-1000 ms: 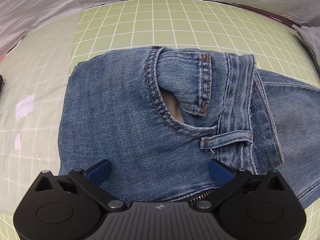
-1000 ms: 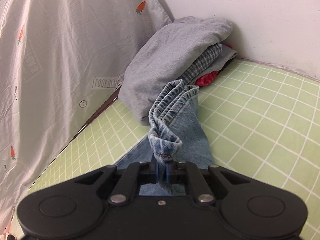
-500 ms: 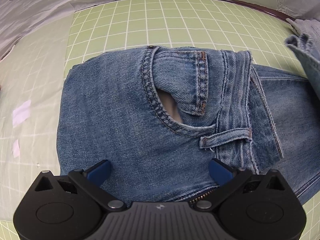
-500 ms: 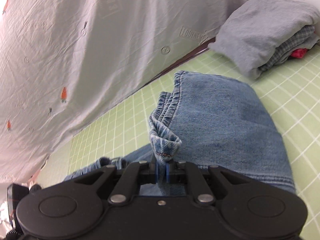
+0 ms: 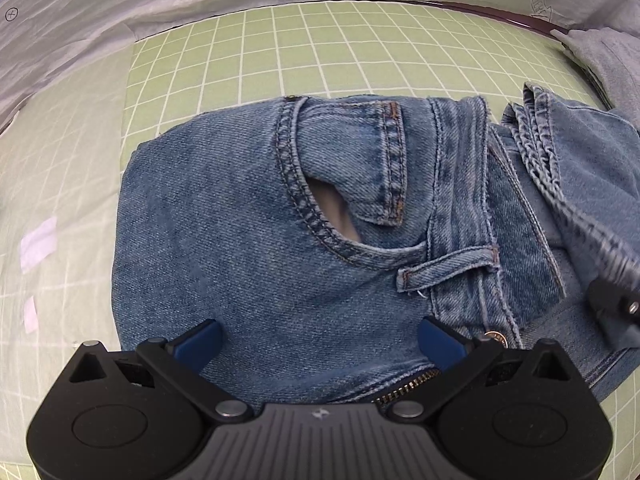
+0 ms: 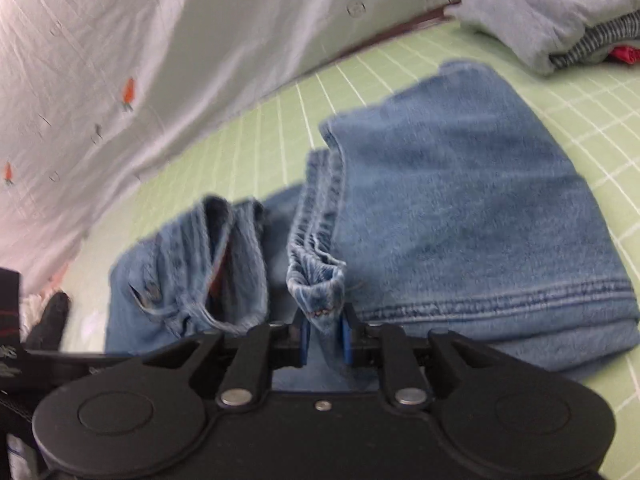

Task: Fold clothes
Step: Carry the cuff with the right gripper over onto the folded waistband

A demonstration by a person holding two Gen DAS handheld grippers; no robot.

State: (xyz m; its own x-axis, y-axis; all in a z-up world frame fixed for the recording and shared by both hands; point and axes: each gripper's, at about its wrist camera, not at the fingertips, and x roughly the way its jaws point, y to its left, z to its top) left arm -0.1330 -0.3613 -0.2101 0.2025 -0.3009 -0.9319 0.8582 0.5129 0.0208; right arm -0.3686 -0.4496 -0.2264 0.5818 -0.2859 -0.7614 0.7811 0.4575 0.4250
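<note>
Jeans [image 5: 248, 240] lie on the green gridded mat [image 5: 320, 48]; right claw [image 6: 324, 336] pinches the leg hems beside the waistband, left claw [image 5: 320, 344] spread wide above the denim, holding nothing. Bare mat beyond.

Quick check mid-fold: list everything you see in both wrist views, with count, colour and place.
jeans: one, blue denim, on the mat, leg hems folded toward the waistband
mat: one, green with white grid, under the jeans
sheet: one, white with small carrot prints, behind the mat
clothes pile: one, grey on top, striped and red beneath, far corner
left gripper: black, blue pads, open over the jeans
right gripper: black, shut on the leg hems
</note>
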